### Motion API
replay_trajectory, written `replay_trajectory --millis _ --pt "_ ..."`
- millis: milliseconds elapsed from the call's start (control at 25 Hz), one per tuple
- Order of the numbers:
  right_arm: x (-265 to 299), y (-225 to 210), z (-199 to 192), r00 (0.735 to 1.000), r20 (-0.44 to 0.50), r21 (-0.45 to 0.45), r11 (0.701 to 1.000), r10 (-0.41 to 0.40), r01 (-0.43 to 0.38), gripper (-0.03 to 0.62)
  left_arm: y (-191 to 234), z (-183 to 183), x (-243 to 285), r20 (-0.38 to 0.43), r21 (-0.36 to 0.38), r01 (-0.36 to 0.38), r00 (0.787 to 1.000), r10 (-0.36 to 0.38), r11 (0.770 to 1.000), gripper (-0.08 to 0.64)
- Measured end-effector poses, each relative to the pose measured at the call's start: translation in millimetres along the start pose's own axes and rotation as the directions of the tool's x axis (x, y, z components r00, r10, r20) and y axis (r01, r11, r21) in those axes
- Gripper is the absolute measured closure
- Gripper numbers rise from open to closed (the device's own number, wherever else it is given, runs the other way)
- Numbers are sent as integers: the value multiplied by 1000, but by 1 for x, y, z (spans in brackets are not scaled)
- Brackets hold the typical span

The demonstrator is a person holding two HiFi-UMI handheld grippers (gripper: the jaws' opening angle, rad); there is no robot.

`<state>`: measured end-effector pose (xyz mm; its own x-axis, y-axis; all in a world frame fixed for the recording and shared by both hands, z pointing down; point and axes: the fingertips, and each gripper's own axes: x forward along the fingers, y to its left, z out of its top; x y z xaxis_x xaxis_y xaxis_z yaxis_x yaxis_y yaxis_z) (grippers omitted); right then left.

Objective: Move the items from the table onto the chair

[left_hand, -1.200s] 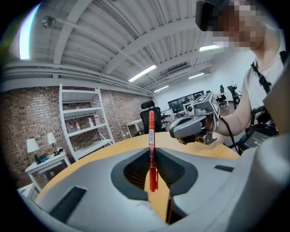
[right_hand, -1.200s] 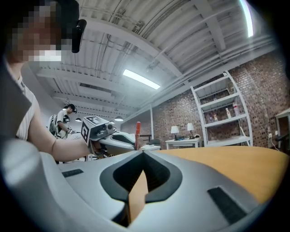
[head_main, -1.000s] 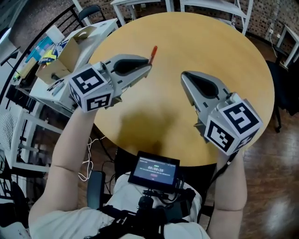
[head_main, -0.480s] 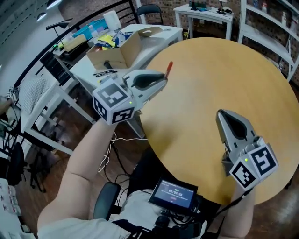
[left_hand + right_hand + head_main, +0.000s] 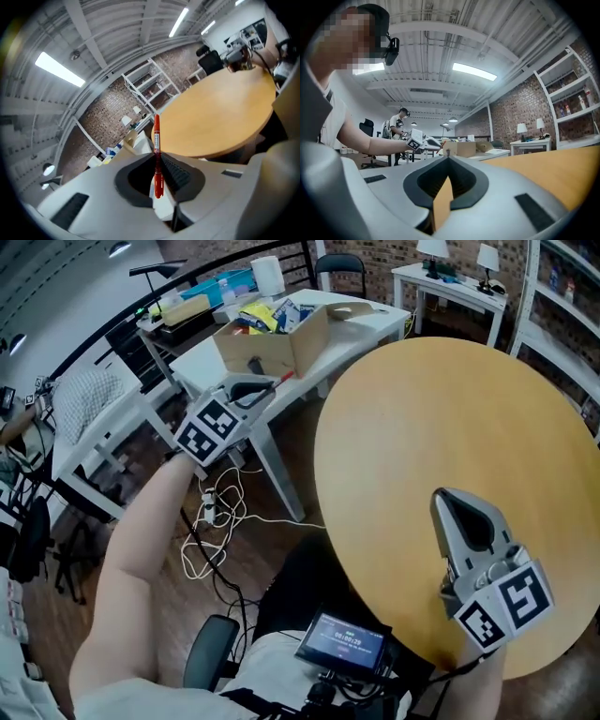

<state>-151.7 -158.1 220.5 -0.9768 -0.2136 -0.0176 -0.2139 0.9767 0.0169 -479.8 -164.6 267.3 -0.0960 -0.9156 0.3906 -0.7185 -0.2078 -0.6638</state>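
The round wooden table fills the right of the head view, its top bare around the right gripper. To its left stands a white desk carrying an open cardboard box among clutter. The right gripper lies low over the near part of the round table, and in its own view the jaws meet at the tips with nothing between them. The left gripper is held out off the round table, its tip by the desk's near edge just below the box. Its jaws are nearly together, pinching a thin red pen. The pen's rear end sits in the hollow behind the pads and its barrel sticks straight out past the tips, seen in the head view as a red sliver.
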Motion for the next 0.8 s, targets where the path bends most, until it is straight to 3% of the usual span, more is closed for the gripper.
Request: replay_trajectory --millis 80,200,360,480,800 --pt "5 4 1 1000 1 -6 1000 9 -9 589 20 -27 6 -93 73 -35 995 42 997 500" --pt "11 7 -2 1000 -1 -4 1000 19 -19 589 52 -71 19 -230 219 -66 966 118 973 499" --pt "10 6 -4 1000 -5 -4 1000 15 -15 589 66 -114 48 -389 354 60 917 88 933 499" --pt "8 7 -2 1000 -1 -12 1000 17 -17 589 69 -136 66 -483 334 162 876 20 929 499" --pt "-7 -2 10 1000 13 -45 999 -13 13 589 73 -172 85 -623 269 290 780 -64 918 499"
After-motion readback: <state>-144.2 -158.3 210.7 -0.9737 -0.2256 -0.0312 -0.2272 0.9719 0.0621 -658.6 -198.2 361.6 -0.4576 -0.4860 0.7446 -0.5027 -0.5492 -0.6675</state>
